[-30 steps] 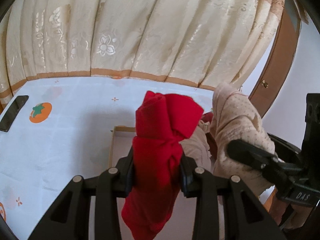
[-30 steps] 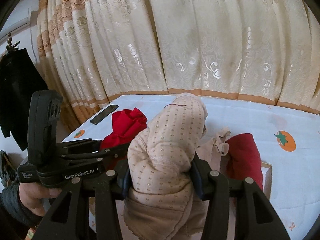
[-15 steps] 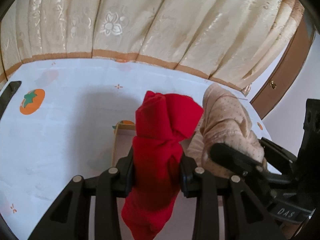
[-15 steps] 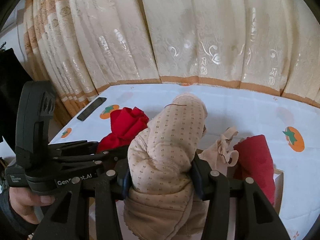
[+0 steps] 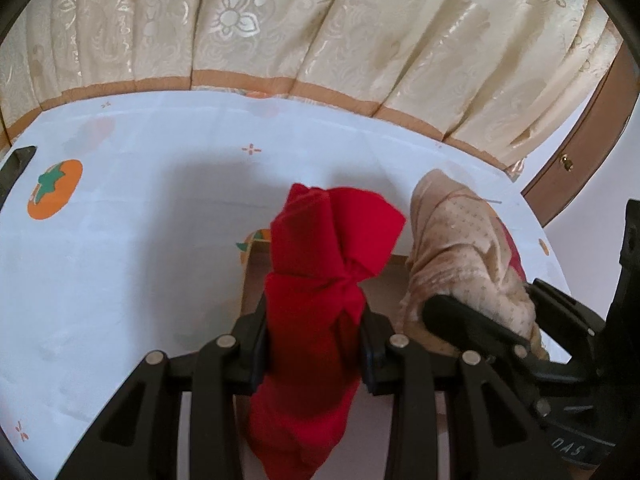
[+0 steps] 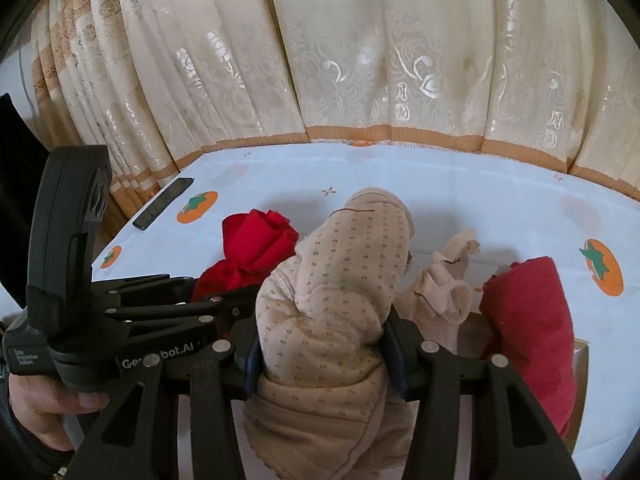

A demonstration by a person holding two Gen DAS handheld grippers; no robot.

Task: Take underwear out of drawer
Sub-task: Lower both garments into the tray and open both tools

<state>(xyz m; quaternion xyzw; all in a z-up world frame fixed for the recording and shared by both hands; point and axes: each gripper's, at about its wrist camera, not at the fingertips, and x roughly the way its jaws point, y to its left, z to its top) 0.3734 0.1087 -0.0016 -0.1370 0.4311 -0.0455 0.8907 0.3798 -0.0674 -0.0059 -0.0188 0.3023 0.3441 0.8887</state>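
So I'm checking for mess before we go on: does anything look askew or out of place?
Only a beige garment crumpled loosely in the box beside a dark red roll. Nothing spilled or damaged.

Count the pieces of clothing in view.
4: red garment in the left jaws, dotted beige garment in the right, beige piece and dark red piece in the box. More may be hidden.
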